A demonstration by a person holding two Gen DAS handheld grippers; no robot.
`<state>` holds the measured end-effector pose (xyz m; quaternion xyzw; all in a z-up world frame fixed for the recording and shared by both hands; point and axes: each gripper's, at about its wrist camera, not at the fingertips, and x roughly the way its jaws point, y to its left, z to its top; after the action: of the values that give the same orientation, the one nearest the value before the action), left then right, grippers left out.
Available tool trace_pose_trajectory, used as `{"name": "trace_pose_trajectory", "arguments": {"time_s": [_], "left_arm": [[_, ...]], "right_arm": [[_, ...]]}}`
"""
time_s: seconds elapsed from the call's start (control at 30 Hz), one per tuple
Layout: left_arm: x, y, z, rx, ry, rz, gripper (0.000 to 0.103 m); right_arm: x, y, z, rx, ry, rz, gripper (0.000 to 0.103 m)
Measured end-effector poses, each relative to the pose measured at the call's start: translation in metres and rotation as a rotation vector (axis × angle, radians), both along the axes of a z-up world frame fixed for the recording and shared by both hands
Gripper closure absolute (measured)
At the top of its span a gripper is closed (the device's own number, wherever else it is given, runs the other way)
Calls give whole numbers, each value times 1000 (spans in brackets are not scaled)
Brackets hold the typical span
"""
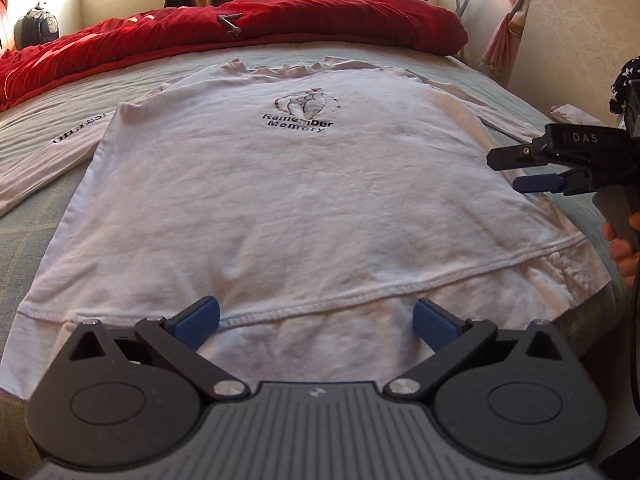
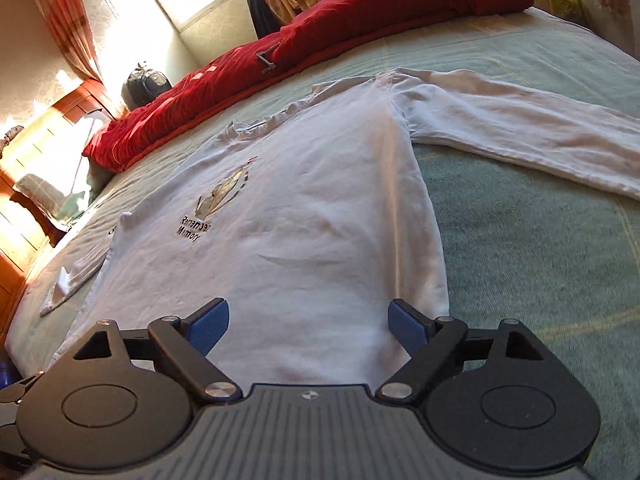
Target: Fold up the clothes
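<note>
A white long-sleeved shirt (image 1: 288, 200) with a "Remember Memory" print lies flat, front up, on the bed, both sleeves spread out. My left gripper (image 1: 316, 320) is open and empty, just above the shirt's bottom hem near its middle. My right gripper (image 2: 308, 324) is open and empty over the shirt's right side edge, near the hem. The right gripper also shows in the left wrist view (image 1: 508, 170), at the shirt's right edge, jaws apart. The right sleeve (image 2: 520, 128) stretches out over the bedcover.
The bed has a pale green cover (image 2: 540, 240). A red duvet (image 1: 240, 32) is bunched along the far side. A backpack (image 1: 36, 24) stands in the far left corner. Wooden furniture (image 2: 36, 168) stands left of the bed. Clothes hang by the window.
</note>
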<state>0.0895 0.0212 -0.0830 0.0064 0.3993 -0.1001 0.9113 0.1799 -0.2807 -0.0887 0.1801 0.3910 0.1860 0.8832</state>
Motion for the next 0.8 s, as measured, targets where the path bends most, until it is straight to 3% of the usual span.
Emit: {"name": "trace_pose_trajectory", "arguments": {"time_s": [0.1, 0.23, 0.4, 0.5, 0.63, 0.8], "left_arm": [[-5, 7, 9, -34, -24, -19, 1], [1, 11, 24, 8, -107, 14, 1], [10, 15, 2, 4, -44, 42, 1], [-4, 10, -8, 59, -77, 25, 1], [-14, 13, 1, 58, -46, 25, 1], [-7, 12, 19, 64, -99, 27, 1]], "right_arm": [[-12, 5, -2, -28, -12, -5, 0], [-20, 23, 5, -165, -6, -1, 0], [-35, 44, 4, -315, -16, 41, 0], [-46, 53, -7, -403, -61, 55, 0], [-49, 50, -10, -386, -80, 30, 0], [-52, 52, -12, -389, -103, 22, 0]]}}
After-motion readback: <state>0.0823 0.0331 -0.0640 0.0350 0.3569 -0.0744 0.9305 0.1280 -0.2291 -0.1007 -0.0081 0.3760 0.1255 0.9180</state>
